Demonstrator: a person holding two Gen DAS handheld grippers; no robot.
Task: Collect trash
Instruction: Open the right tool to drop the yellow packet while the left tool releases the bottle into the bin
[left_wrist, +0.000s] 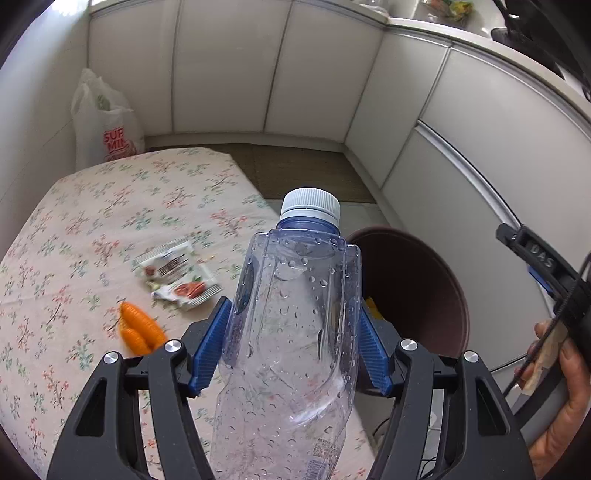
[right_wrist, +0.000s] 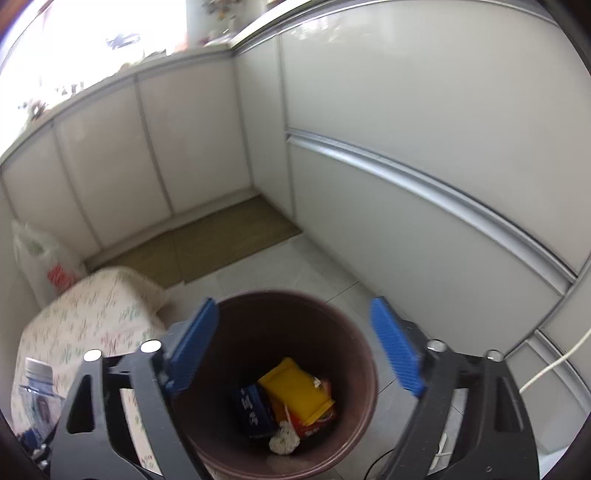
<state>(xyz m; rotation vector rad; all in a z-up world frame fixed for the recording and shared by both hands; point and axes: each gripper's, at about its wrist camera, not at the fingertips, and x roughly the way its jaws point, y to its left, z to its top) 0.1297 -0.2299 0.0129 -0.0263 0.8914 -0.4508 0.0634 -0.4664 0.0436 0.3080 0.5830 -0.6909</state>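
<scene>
Left gripper (left_wrist: 295, 343) pinches bottle (left_wrist: 291, 332) near table edge (left_wrist: 258, 192); right gripper (right_wrist: 295, 347) spread above bin (right_wrist: 354, 332).

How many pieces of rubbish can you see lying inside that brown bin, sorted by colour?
Inside the round brown plastic bin, seen from the right wrist:
Flat yellow packet: 1
Dark blue printed packet: 1
Red wrapper: 1
Crumpled white wad: 1
Total: 4

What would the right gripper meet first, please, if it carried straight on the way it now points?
Probably the brown bin: the open right gripper points down into its mouth, towards the yellow packet inside.
</scene>
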